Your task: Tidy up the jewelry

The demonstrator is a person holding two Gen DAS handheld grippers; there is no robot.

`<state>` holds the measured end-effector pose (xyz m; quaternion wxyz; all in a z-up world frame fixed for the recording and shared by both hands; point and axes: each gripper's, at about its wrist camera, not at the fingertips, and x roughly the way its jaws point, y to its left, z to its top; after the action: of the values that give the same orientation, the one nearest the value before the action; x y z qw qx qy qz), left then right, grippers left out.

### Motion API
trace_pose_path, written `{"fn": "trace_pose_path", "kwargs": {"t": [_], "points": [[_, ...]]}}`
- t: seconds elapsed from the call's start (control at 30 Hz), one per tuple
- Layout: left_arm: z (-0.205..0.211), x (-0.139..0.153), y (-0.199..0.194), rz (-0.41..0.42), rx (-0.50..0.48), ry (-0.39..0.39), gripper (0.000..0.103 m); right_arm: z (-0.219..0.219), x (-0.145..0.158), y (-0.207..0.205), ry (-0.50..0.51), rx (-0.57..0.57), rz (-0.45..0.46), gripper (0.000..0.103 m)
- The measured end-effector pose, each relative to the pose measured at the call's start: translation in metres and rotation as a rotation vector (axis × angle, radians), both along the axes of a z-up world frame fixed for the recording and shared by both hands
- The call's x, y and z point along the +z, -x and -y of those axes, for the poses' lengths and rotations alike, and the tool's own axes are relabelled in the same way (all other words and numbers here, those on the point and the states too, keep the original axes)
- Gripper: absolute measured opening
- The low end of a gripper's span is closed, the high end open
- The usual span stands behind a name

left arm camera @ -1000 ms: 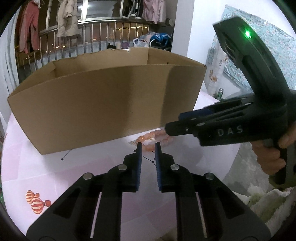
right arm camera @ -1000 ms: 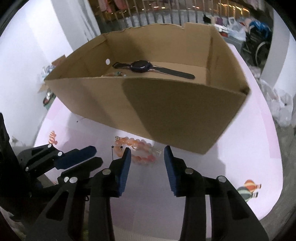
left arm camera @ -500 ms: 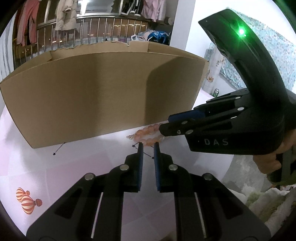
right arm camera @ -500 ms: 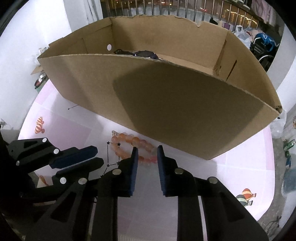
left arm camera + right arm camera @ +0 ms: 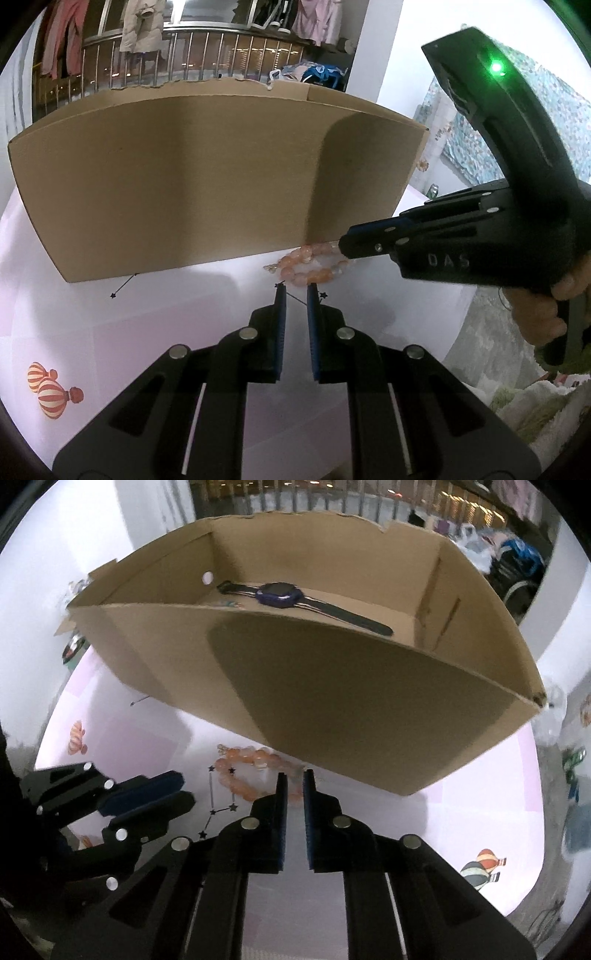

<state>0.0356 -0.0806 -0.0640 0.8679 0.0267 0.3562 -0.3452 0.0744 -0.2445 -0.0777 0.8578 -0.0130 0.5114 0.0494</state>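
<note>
An orange bead bracelet [image 5: 308, 264] lies on the pink table beside the front wall of a cardboard box [image 5: 207, 173]. It also shows in the right wrist view [image 5: 245, 771]. My right gripper [image 5: 294, 775] has closed to a narrow gap at the bracelet's right end; whether the beads are gripped is hidden by the fingers. In the left wrist view the right gripper [image 5: 345, 245] reaches in from the right to the beads. My left gripper [image 5: 295, 291] hovers just short of the bracelet, nearly shut and empty. A dark watch [image 5: 291, 600] lies inside the box [image 5: 332, 686].
The table [image 5: 129, 332] carries a pink cloth printed with balloons [image 5: 50, 389] and star lines. The box stands across the far side. A railing and hanging clothes are behind. A towel [image 5: 535, 406] lies beyond the right table edge.
My right gripper has closed from wide open to a narrow gap and come down onto the bracelet's right end. My left gripper has stayed near the bracelet, its narrow gap unchanged.
</note>
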Motion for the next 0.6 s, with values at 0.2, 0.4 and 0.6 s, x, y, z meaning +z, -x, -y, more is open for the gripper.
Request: {"fn": "trace_pose_path", "kwargs": {"t": [0.2, 0.4, 0.6], "points": [[0.003, -0.001, 0.002, -0.009, 0.003, 0.001, 0.01, 0.009, -0.003, -0.008, -0.069, -0.054, -0.025, 0.024], [0.004, -0.003, 0.0, -0.019, 0.006, 0.001, 0.01, 0.006, -0.011, -0.012, -0.099, -0.062, -0.052, 0.024], [0.0, -0.002, 0.0, -0.012, 0.019, 0.002, 0.01, 0.001, -0.01, -0.009, -0.096, -0.059, -0.03, 0.01]]}}
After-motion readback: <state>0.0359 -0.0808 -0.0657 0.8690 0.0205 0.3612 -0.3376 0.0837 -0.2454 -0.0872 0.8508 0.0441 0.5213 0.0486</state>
